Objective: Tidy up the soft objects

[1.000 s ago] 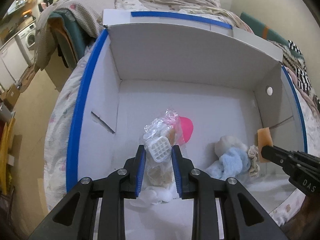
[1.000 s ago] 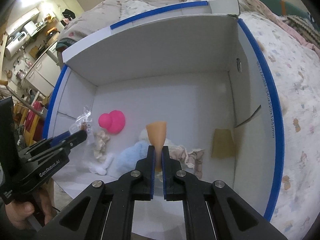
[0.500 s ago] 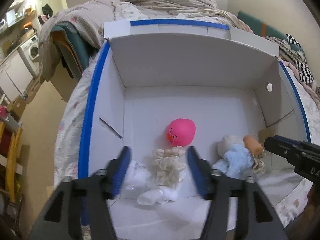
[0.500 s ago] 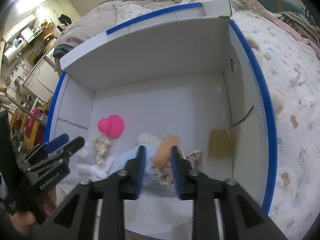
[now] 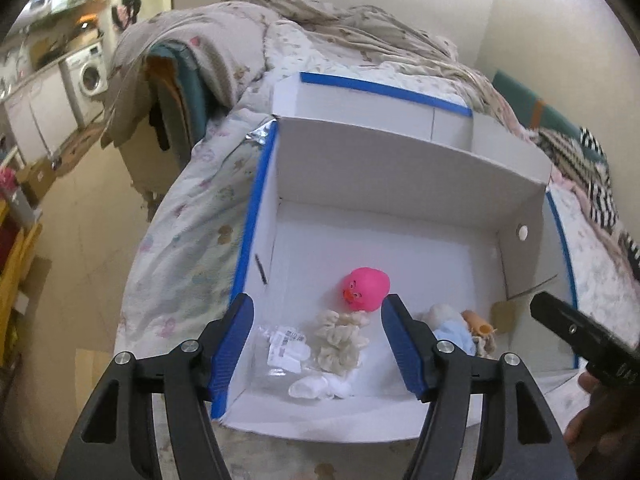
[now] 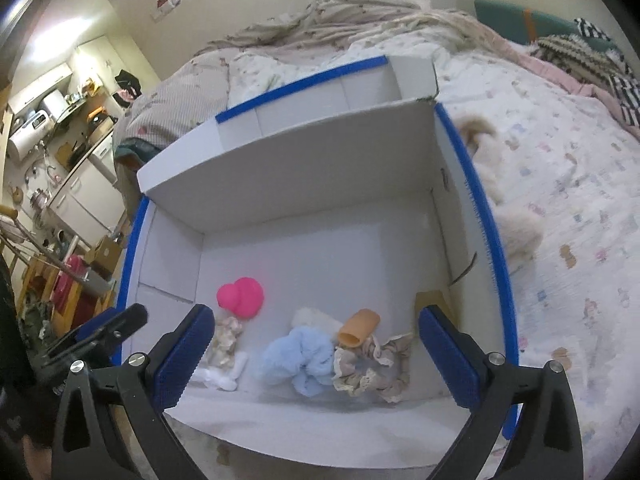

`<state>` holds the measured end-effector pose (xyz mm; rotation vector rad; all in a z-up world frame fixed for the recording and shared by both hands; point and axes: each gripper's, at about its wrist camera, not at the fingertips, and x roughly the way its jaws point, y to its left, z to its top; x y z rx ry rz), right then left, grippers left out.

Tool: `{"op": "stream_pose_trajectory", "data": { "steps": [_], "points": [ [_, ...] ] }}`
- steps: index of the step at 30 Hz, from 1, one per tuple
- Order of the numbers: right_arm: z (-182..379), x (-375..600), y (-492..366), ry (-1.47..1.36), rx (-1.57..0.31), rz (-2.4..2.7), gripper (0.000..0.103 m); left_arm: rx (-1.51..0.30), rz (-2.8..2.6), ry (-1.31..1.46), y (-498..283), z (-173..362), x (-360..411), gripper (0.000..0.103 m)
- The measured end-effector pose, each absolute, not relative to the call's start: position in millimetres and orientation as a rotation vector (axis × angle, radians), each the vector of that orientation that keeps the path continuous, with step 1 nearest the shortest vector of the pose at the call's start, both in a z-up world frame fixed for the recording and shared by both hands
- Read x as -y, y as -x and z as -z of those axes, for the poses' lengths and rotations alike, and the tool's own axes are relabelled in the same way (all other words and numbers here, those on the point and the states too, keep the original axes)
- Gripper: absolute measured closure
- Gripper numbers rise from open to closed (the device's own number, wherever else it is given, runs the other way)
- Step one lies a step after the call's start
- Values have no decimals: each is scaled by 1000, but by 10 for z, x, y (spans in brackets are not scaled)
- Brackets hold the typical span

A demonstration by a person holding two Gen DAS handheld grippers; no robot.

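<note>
A white cardboard box (image 5: 400,168) with blue-taped edges lies on a bed, also in the right wrist view (image 6: 280,168). Inside lie a pink rubber toy (image 5: 366,289) (image 6: 241,296), a clear plastic bag (image 5: 285,350), a cream scrunchie (image 5: 338,338), white socks (image 5: 318,388), a blue fluffy scrunchie (image 6: 298,358), an orange soft tube (image 6: 358,327) and a beige frilled scrunchie (image 6: 376,364). My left gripper (image 5: 318,344) is open and empty above the box's near left. My right gripper (image 6: 316,356) is open and empty above the near right.
The bed has a floral quilt (image 6: 560,200) and a rumpled blanket (image 5: 340,32) behind the box. A fluffy beige item (image 6: 508,216) lies on the quilt right of the box. A washing machine (image 5: 90,76) and kitchen clutter stand at the far left.
My left gripper opened and dropped the plastic bag into the box. My right gripper opened and dropped the orange tube onto the scrunchies. Both grippers drew back and up.
</note>
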<state>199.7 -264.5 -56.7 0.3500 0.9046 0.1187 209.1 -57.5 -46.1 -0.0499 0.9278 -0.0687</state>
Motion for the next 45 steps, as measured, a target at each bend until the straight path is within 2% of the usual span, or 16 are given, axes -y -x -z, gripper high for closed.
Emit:
{"op": "stream_pose_trajectory", "data": {
  "steps": [22,26,30,33,39,45],
  "points": [
    [419,2548,-1206,-301,-879,-116,0,-947,2,146,-1316,316,105,39],
    [426,2493,-1041,-286,-872,-103,0,-942,-11,123,-1136,317,90,15],
    [403,2363,-898,-242,-852,-107,0,-925,-35,112,-962,310,53,10],
    [422,2292,-832,-244,-858,-125,0,-903,-15,122,-870,276,30,0],
    [315,2202,-663,-202,-771,-100,0,-672,14,66,-574,-46,71,0],
    [122,2188,-548,-138,-615,-50,0,-636,31,33,-475,-79,104,0]
  ]
}}
